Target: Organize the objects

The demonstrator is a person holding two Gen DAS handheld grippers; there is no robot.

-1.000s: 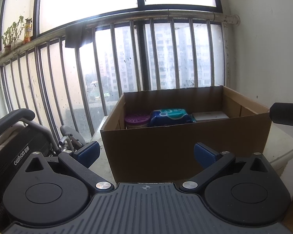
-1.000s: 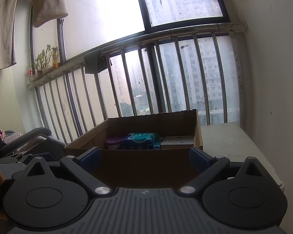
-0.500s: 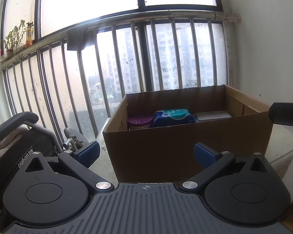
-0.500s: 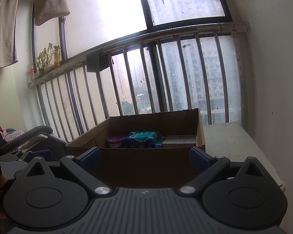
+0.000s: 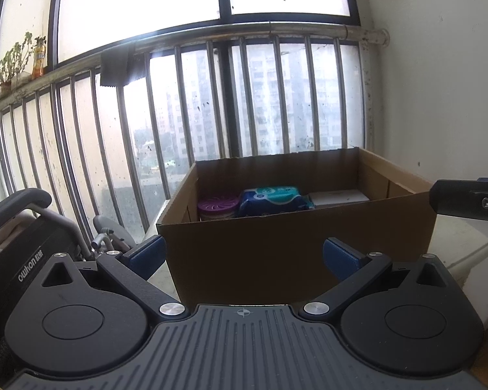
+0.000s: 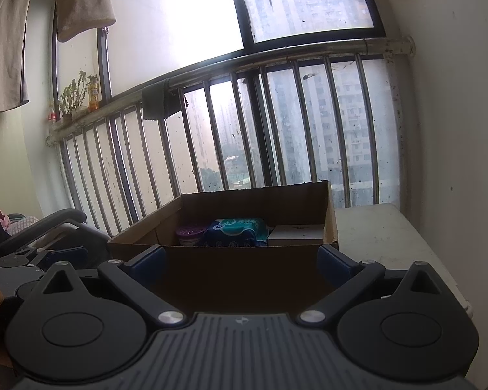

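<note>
Left wrist view gives you the clearest read: the cardboard box (image 5: 296,247) sits on a pale surface (image 5: 465,253) against the balcony railing (image 5: 211,97), with its long side across your line of sight and its open top facing up. Three things already lie in a row along its far wall: a purple-lidded round container (image 5: 218,204) on the left, a blue and teal soft pack (image 5: 271,197) in the middle, and a white flat box (image 5: 340,197) on the right. The soft pack lies flat with its long axis running left to right, parallel to the far wall, and the white flat box lies the same way beside it. Your left gripper (image 5: 242,253) has its jaws spread wide with nothing between them, held low in front of the near wall. Your right gripper (image 6: 240,256) is likewise spread and empty, aimed at the same box from a little further right; its body shows at the right edge of the left view. My judgement is that you are well into the job, with a packed row in place and the near half of the box floor hidden behind the front wall. No loose item waiting to go in is visible in either view, so whether anything is left cannot be told from here.
</note>
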